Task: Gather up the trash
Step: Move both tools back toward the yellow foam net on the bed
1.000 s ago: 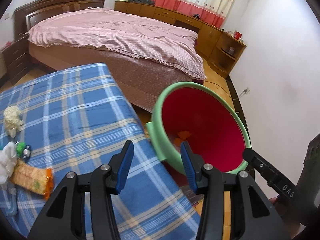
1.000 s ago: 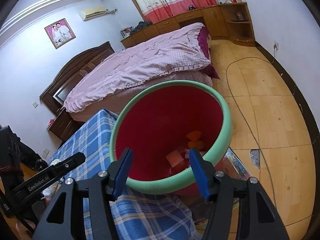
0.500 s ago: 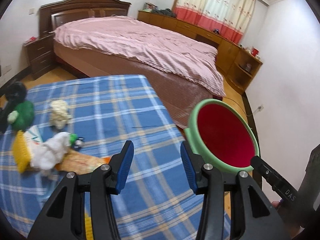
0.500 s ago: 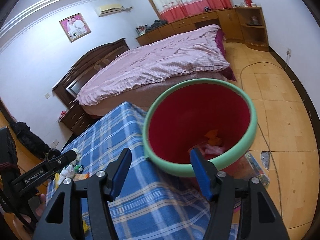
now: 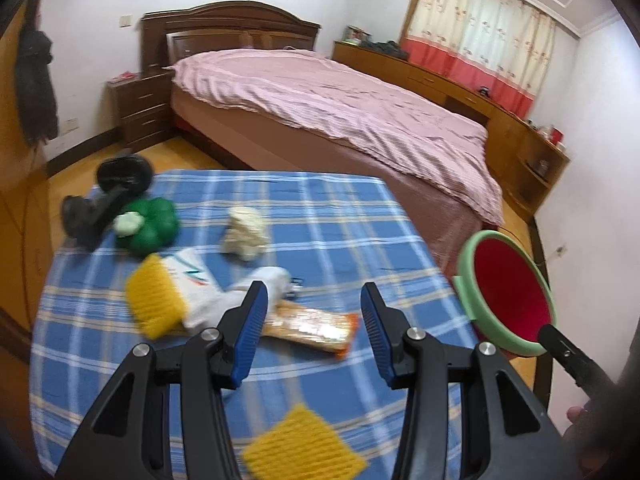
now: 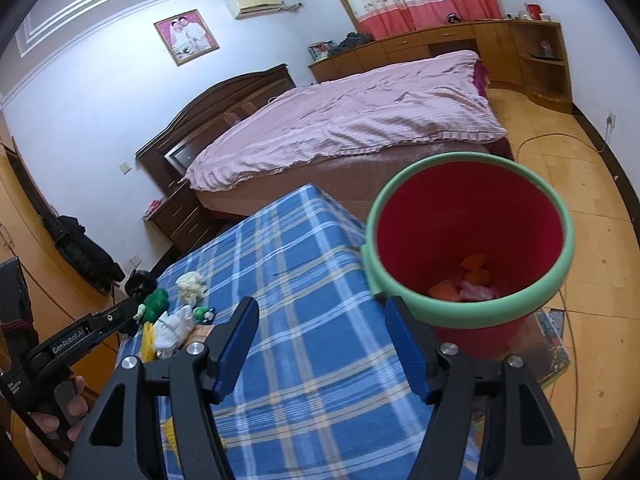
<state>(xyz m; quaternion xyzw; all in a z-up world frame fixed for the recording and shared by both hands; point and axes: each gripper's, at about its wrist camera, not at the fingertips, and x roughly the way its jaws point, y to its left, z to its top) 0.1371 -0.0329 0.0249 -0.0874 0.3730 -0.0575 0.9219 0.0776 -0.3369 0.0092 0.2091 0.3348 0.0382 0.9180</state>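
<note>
**Bin partly filled, table still littered**

In the left wrist view, going from the left of the left gripper (image 5: 312, 312): a black object (image 5: 100, 204) and a green toy-like lump (image 5: 154, 226) lie far off to the left, then a yellow sponge (image 5: 154, 302) with a white packet (image 5: 192, 276), then a crumpled beige wad (image 5: 244, 234) ahead. A white crumpled piece (image 5: 264, 284) sits just beyond the left finger, and an orange snack wrapper (image 5: 310, 326) lies between the released, empty fingers. A second yellow sponge (image 5: 304, 454) lies below them, blurred. Off to the right stands the red bin (image 5: 510, 300), beside the checked table (image 5: 360, 220).

The right gripper (image 6: 320, 344) also hangs released and empty, above the table edge, with the bin just ahead to its right. Several orange and pink scraps (image 6: 466, 286) already lie in its bottom, so some collecting looks done; most pieces remain on the table, and the wrapper seems the likely next pick.

Motion blur softens the left view, so the small item by the white piece cannot be identified. The bin's contents are hidden from the left camera.
</note>
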